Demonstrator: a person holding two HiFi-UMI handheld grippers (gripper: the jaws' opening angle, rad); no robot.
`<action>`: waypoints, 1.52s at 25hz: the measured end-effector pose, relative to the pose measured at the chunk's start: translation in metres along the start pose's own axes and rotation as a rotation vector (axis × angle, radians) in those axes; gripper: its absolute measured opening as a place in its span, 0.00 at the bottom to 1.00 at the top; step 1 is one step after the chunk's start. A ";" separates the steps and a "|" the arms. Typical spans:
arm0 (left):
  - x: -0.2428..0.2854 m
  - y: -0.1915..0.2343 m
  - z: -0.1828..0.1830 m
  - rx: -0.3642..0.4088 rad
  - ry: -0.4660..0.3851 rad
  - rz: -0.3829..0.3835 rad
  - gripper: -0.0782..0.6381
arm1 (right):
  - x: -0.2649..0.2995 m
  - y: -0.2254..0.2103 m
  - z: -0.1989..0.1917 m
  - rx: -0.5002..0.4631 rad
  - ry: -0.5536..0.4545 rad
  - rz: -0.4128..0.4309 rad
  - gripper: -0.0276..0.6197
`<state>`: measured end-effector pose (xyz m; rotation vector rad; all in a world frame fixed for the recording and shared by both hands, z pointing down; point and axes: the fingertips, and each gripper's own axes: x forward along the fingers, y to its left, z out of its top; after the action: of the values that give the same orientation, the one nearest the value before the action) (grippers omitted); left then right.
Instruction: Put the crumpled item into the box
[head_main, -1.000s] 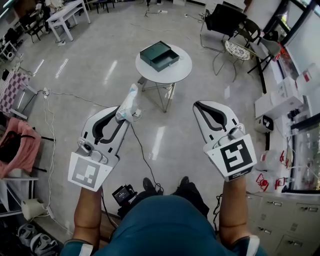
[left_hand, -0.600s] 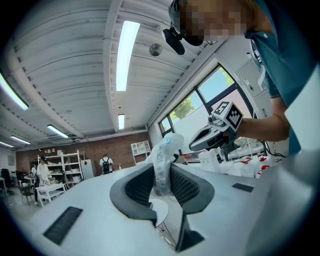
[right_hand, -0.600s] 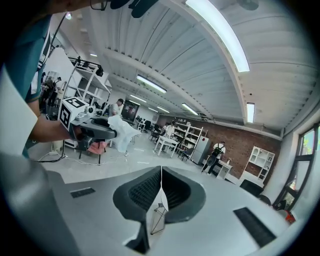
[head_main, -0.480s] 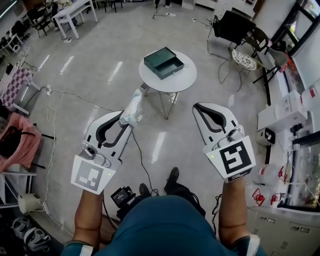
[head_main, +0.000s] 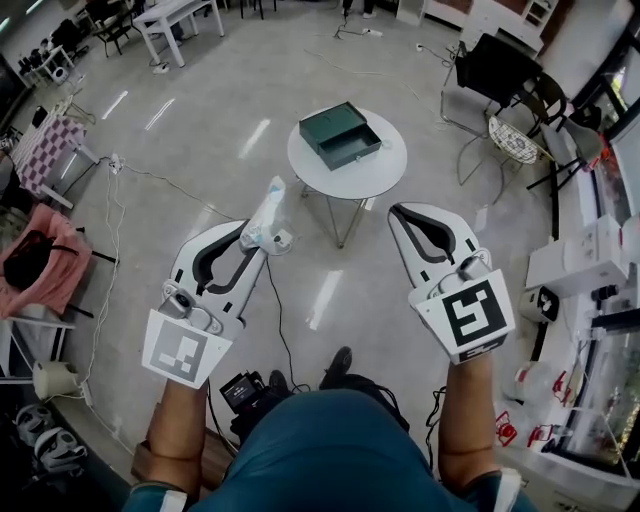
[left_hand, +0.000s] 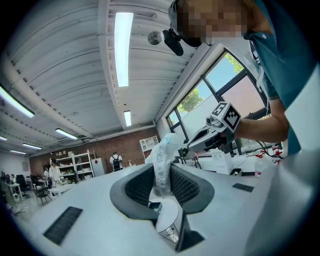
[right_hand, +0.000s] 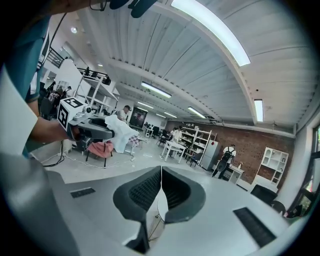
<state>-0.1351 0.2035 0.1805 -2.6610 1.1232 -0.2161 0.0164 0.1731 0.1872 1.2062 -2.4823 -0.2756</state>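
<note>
A crumpled white and pale blue plastic item (head_main: 262, 217) sticks up from my left gripper (head_main: 252, 243), which is shut on it. In the left gripper view the crumpled item (left_hand: 162, 161) stands pinched between the dark ribbed pads. The dark green box (head_main: 341, 135) lies open on a round white table (head_main: 375, 176), ahead of both grippers and apart from them. My right gripper (head_main: 413, 211) is held to the right at the same height. Its jaws are shut with nothing between them, as the right gripper view (right_hand: 161, 172) shows.
Black cables (head_main: 283, 320) run over the shiny floor below the grippers. Chairs (head_main: 520, 110) stand at the back right and white cabinets (head_main: 590, 262) along the right wall. A pink cloth on a rack (head_main: 35, 275) is at the left. White tables (head_main: 180, 18) stand far back.
The round table with the box has drifted right and downward in the head view, a little closer. Both grippers keep their pose, and the left one still holds the crumpled item.
</note>
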 end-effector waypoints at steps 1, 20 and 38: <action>0.005 -0.001 0.001 0.004 0.002 0.005 0.25 | 0.000 -0.005 -0.002 0.002 -0.005 0.005 0.10; 0.078 0.030 -0.019 -0.009 -0.001 -0.095 0.25 | 0.034 -0.056 -0.030 0.046 0.058 -0.067 0.10; 0.112 0.185 -0.049 -0.042 -0.124 -0.297 0.25 | 0.160 -0.048 0.023 0.066 0.152 -0.254 0.10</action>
<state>-0.1951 -0.0100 0.1799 -2.8258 0.7000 -0.0793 -0.0497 0.0176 0.1890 1.5133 -2.2251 -0.1623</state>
